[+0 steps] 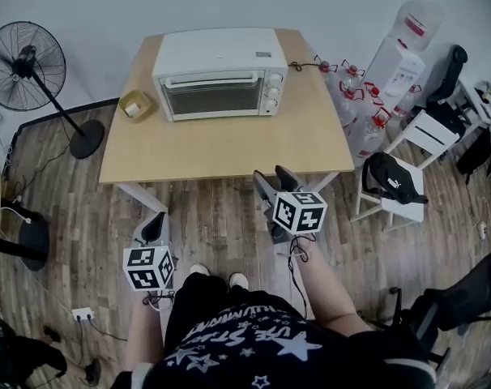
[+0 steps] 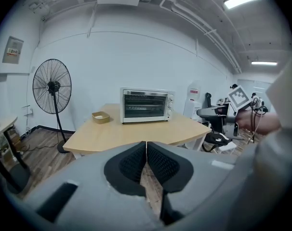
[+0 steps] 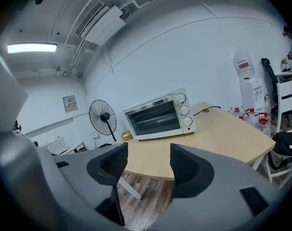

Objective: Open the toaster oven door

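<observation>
The person's black shirt (image 1: 245,343) carries white star prints and a line of white lettering too creased to read. Two white shoe toes (image 1: 198,271) rest on the wood-plank floor (image 1: 213,217).

The left gripper (image 1: 154,225) is held low over the floor, short of the table. Its ribbed black pads are pressed together with nothing between them. The right gripper (image 1: 276,177) is held higher, at the table's near edge. Its jaws stand apart and hold nothing. Each gripper bears a white cube with black square markers.

The table (image 1: 229,148) has a smooth light-wood top with rounded corners and pale legs.

The toaster oven (image 1: 219,83) sits at the far middle of the table, well apart from both grippers. It is a white box-shaped metal unit with a glass door, a bar handle along the door's top edge and three round knobs stacked on its right. The door is closed. A black cord (image 1: 306,65) runs from behind the oven toward the table's far right corner.

A small tan square tray (image 1: 135,104) lies just left of the oven, holding something white.

On the floor to the left stands a black pedestal fan (image 1: 25,65) with a round wire guard. To the right are a white chair carrying a black bag (image 1: 391,181), clear water bottles (image 1: 363,104) with red handles, and a white water dispenser (image 1: 407,51) with a red label too small to read.
</observation>
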